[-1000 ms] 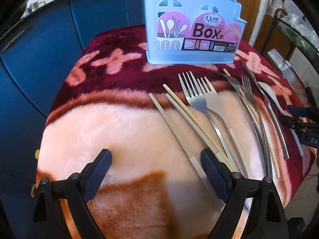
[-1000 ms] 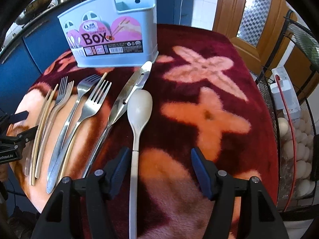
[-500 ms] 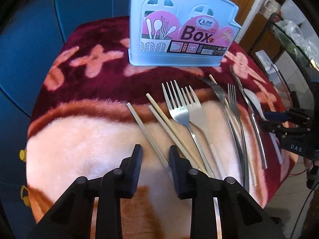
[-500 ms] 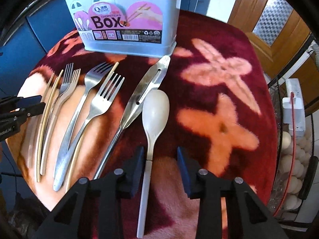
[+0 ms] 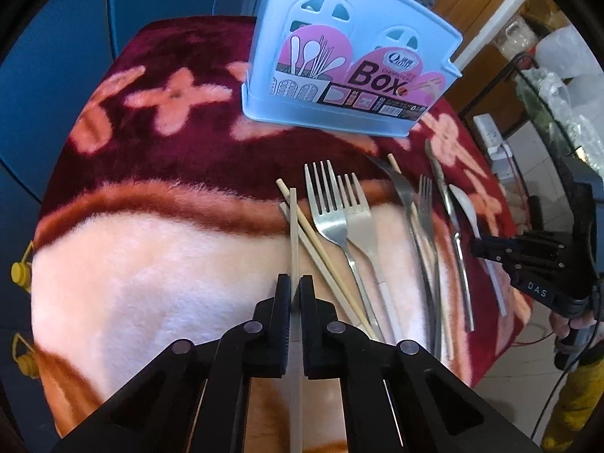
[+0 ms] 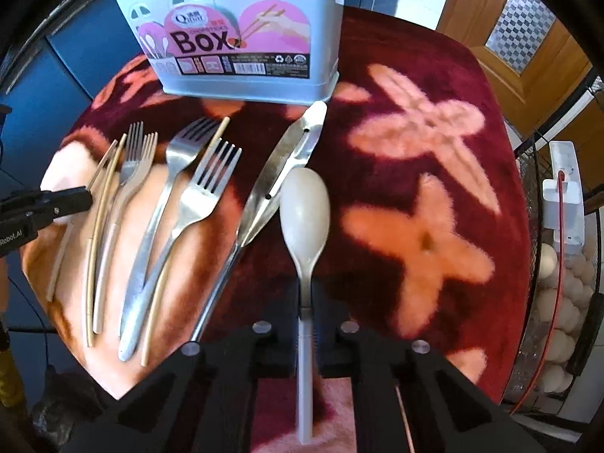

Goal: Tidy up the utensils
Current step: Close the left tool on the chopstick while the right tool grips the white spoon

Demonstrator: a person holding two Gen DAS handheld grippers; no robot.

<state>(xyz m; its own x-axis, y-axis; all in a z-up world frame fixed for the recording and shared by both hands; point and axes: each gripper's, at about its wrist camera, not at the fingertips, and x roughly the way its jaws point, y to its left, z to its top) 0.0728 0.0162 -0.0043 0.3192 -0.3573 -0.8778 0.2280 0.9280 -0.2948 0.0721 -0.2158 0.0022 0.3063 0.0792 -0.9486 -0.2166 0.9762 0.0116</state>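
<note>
My left gripper [image 5: 295, 283] is shut on a beige chopstick [image 5: 293, 226], its tip pointing toward the light blue utensil box [image 5: 339, 75]. Other chopsticks [image 5: 321, 249], two forks [image 5: 332, 219] and further cutlery lie to the right of it on the blanket. My right gripper [image 6: 306, 294] is shut on the handle of a white spoon [image 6: 305, 207], bowl pointing toward the utensil box, which also shows in the right wrist view [image 6: 241, 49]. A steel peeler [image 6: 279, 173] lies just left of the spoon; forks [image 6: 200, 192] and chopsticks [image 6: 100, 219] lie further left.
A red and peach floral blanket [image 6: 415, 151] covers the small table. Blue cabinets [image 5: 56, 37] stand behind and to the left. A wire rack with eggs [image 6: 558, 287] and a white power strip [image 6: 562, 196] sit at the right, by a wooden door [image 6: 509, 19].
Both grippers went from wide open to shut: the left closed on a chopstick and turned it, the right closed on the spoon handle. Both moved closer to the box.
</note>
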